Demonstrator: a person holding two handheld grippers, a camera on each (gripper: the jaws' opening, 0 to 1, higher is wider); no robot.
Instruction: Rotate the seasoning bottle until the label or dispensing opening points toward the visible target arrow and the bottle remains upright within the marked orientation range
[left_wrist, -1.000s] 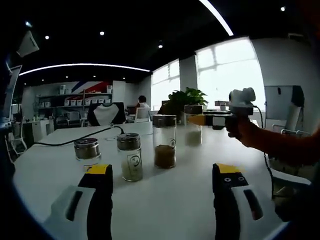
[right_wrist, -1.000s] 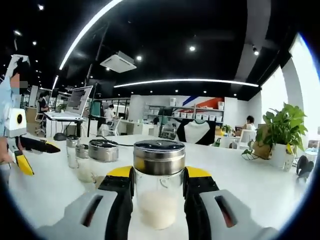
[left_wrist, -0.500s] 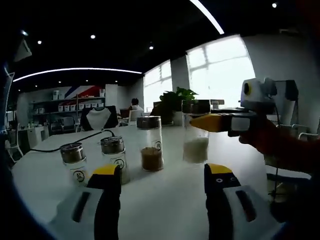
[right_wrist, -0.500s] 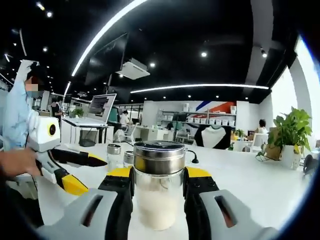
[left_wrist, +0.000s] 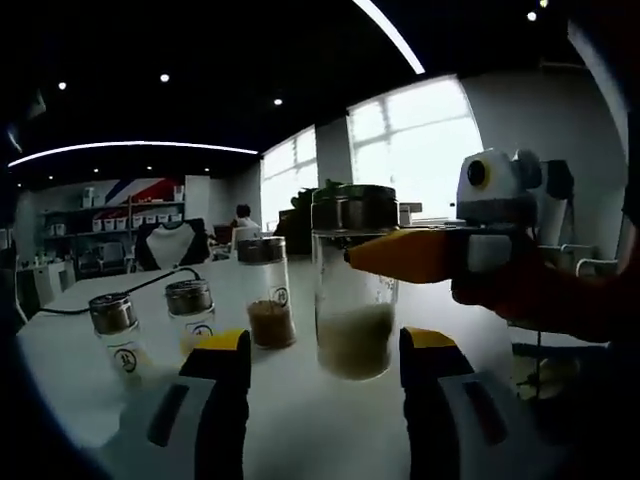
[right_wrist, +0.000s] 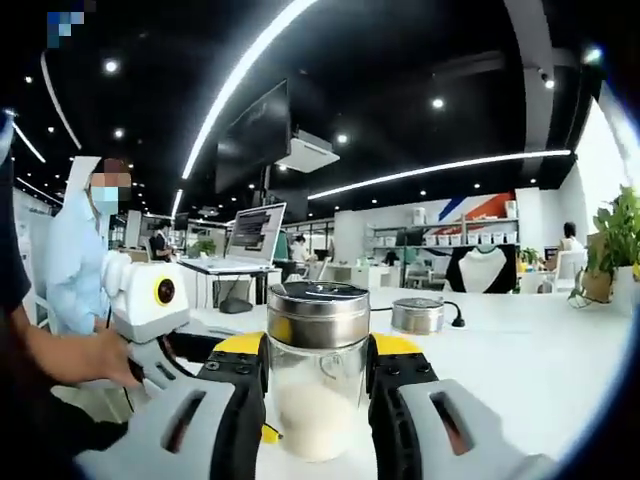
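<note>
Four glass seasoning bottles with metal lids are visible in your left gripper view. The seasoning bottle holding white granules appears at centre frame, upright, with your right gripper clamped on it from the right of the frame; its yellow-tipped jaws press the glass just below the lid. Your hand grips the tool at the right edge.

Your left gripper rises from the bottom of this view with its jaws spread apart and nothing between them. The gripped bottle appears in the gap above the two tips; contact with them cannot be confirmed.

Left of centre stands a bottle of brown spice. Further left are a short bottle with yellowish contents and another short labelled bottle, near the lower left. All three rest on the white table. A black cable runs across the table behind them.

In your right gripper view, the same seasoning bottle sits at lower centre, upright, squeezed between the right gripper's two jaws. The left gripper enters at lower left, held by your other hand. One metal bottle lid shows right of centre, above the table edge. A person in a light shirt stands at the left of the frame.
</note>
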